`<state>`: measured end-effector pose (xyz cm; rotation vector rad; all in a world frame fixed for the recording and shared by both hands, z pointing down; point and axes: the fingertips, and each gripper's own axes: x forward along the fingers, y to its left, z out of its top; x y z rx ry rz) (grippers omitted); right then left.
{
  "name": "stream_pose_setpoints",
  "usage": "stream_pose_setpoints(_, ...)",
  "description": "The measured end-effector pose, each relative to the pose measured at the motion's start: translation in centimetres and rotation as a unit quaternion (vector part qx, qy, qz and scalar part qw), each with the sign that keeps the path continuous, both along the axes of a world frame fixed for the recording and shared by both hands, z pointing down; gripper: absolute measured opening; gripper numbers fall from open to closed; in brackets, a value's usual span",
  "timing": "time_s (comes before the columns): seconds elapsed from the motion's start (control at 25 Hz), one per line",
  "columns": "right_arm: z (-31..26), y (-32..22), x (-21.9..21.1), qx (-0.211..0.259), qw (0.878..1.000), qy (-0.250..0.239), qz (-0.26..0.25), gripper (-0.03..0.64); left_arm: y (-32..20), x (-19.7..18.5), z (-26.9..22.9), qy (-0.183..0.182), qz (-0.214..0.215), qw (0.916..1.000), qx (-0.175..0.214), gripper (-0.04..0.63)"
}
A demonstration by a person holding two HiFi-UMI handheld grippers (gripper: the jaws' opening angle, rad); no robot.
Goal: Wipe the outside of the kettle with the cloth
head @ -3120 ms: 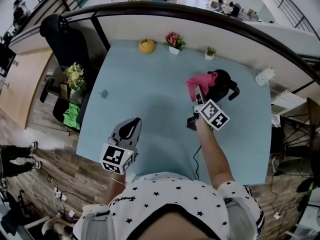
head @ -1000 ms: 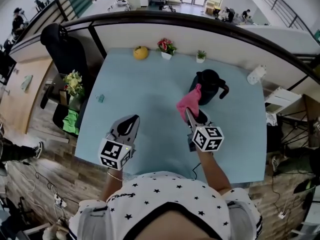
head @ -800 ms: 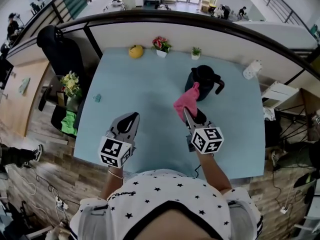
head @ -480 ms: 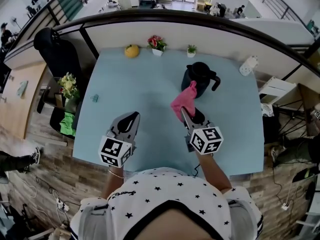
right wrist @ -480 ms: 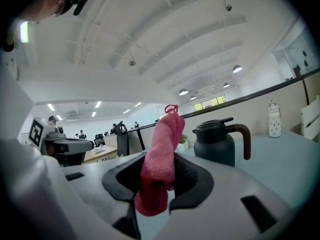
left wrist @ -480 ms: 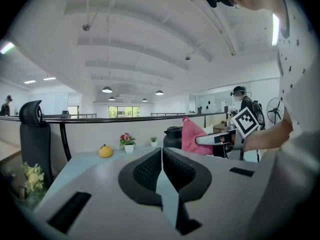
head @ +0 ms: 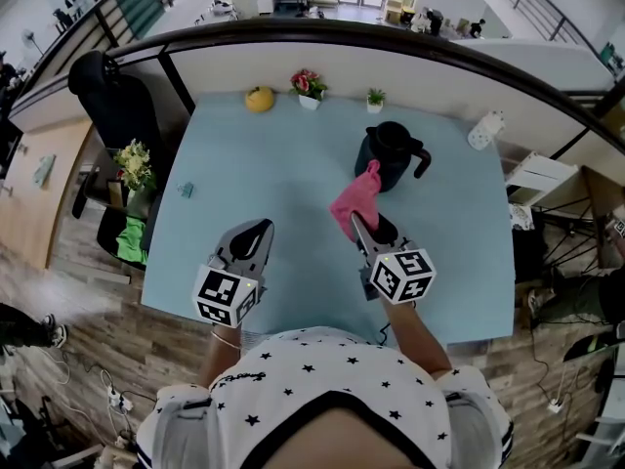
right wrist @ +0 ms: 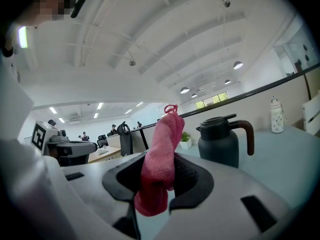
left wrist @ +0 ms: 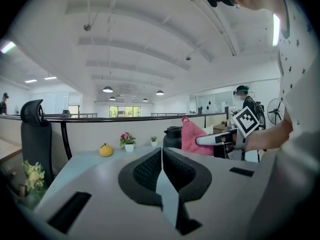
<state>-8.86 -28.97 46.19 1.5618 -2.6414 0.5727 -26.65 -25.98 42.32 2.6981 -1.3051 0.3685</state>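
One kettle (head: pixel 387 160), one cloth (head: pixel 354 199) pinched by right hand-held gripper (head: pixel 360 227).

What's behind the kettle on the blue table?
Behind the kettle is bare table, then a small green potted plant by the partition wall. The kettle's body hides the patch of table right at its back.

The right gripper (head: pixel 359 225) pulled the cloth (head: pixel 352 200) back from the kettle (head: pixel 393 154).
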Motion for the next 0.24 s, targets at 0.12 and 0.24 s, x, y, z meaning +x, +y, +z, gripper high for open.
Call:
stream_pose_setpoints(0.12, 0.03, 0.15, -0.10, -0.003, 1.000, -0.006, 0.000, 0.132, 0.11, -0.05, 0.03, 0.001, 0.001, 1.0000, 0.000, 0.031)
stream_pose_setpoints(0.24, 0.03, 0.38, -0.34, -0.004, 1.000, -0.007, 0.000, 0.132, 0.20, -0.24, 0.06, 0.002, 0.002, 1.0000, -0.001, 0.031)
